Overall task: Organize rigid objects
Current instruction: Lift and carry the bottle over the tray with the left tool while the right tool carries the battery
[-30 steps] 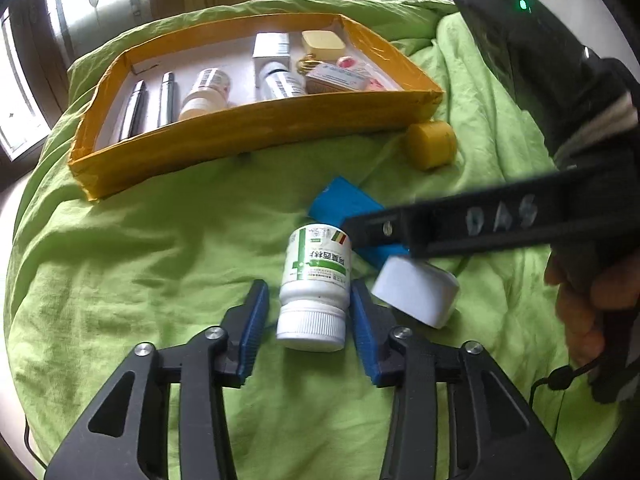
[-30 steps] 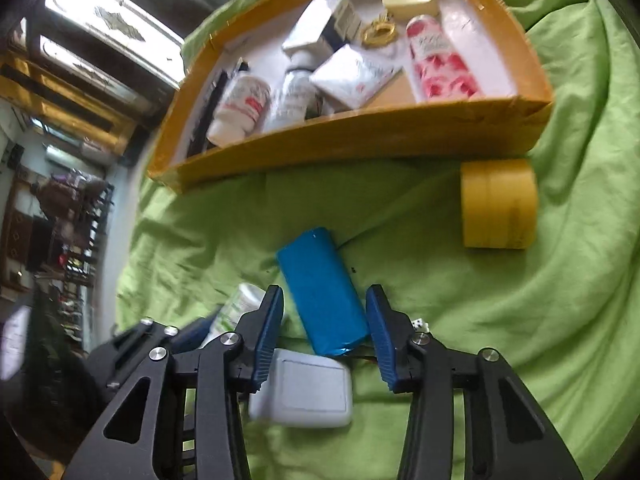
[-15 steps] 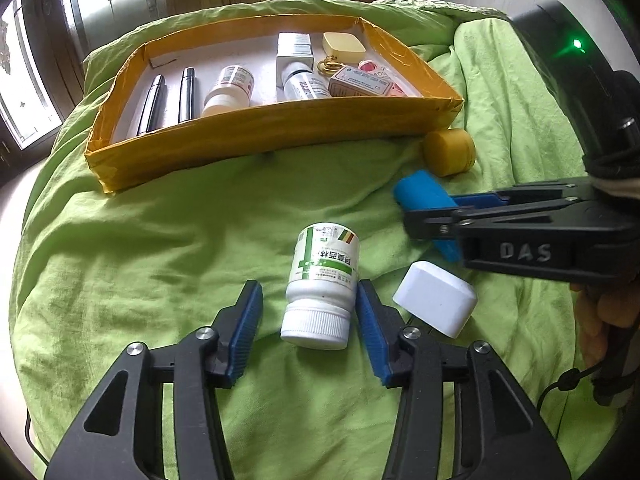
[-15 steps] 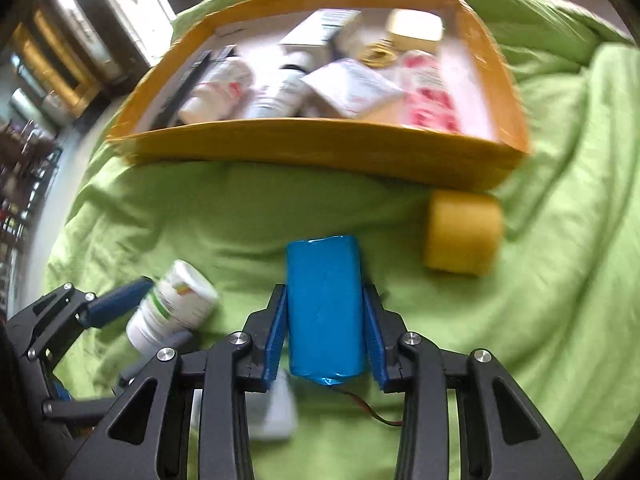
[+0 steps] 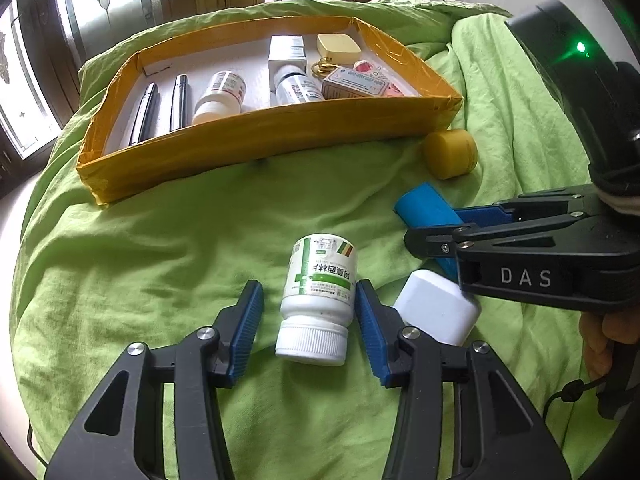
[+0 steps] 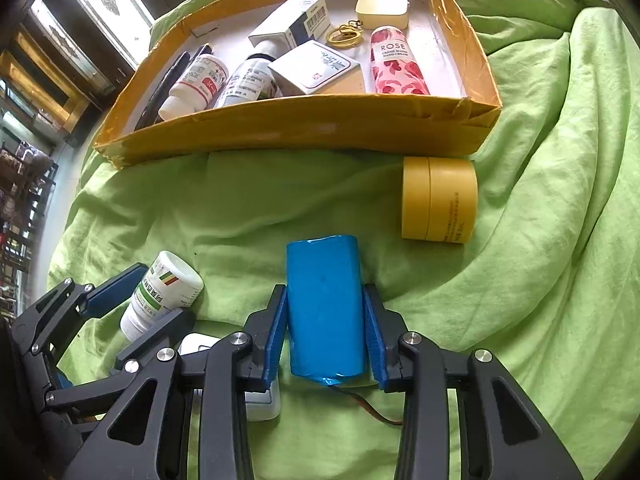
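A white pill bottle (image 5: 320,280) with a green label lies on the green cloth, cap toward me. It sits between the jaws of my left gripper (image 5: 307,292), which are closing; the right pad is at the bottle's side and a gap remains on the left. My right gripper (image 6: 325,292) is shut on a blue wrapped pack (image 6: 324,312) that rests on the cloth, a thin wire trailing from its near end. In the left wrist view that gripper (image 5: 440,232) reaches in from the right over the pack (image 5: 424,208).
A yellow cardboard tray (image 5: 260,136) farther back holds several bottles, boxes, pens and a tube. A yellow jar (image 6: 438,200) lies on its side just before the tray's right corner. A white block (image 5: 434,306) rests beside the bottle. Windows stand behind the bed.
My right gripper swung in line with the blue pack and its jaws shut on it. The left jaws have narrowed slightly around the bottle.
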Available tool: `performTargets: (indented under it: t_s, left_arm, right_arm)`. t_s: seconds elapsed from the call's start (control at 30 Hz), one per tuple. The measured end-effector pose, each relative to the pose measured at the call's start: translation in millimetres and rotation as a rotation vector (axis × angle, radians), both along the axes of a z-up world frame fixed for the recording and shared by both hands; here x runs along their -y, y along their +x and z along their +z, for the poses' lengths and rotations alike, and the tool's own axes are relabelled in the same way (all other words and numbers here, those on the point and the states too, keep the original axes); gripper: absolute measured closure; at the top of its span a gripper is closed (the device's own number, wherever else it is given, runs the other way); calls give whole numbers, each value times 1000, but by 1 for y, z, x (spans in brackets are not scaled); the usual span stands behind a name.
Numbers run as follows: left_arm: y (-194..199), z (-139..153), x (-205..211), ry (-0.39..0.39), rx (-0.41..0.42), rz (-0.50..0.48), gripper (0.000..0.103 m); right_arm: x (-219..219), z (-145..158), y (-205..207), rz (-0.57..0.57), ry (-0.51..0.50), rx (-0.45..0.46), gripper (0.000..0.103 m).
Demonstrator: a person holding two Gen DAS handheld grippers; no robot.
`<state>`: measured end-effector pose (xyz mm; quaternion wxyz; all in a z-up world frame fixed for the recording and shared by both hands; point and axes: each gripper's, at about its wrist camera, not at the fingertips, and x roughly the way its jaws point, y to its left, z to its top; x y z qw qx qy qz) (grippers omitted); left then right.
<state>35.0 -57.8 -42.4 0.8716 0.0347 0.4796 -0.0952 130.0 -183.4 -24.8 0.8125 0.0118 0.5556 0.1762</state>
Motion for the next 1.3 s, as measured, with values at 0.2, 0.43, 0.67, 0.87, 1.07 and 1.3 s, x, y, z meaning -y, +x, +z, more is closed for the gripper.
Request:
performTargets:
  t_s: [0.2, 0.43, 0.67, 0.87, 1.07, 1.3]
  left_arm:
    - [-4, 4, -2, -42, 9, -6, 71]
    - [-3, 12, -16, -117, 23, 44, 71]
    - [-1, 19, -33, -169, 43, 108, 71]
    - [-2, 21, -41, -163, 56, 144, 71]
    - [-3, 26, -47, -180, 76, 158, 71]
    - [-6, 32, -55, -189, 102, 186, 71]
  right_arm:
    - [-2, 3, -4, 11, -10, 24, 71]
    - [5, 18, -8, 7, 114, 42, 71]
    - [5, 32, -14, 18, 186, 72, 71]
    - [5, 40, -15, 20, 223, 99, 71]
    - [3, 48, -20, 29, 243, 115, 71]
    - [-2, 48, -24, 33, 229, 118, 71]
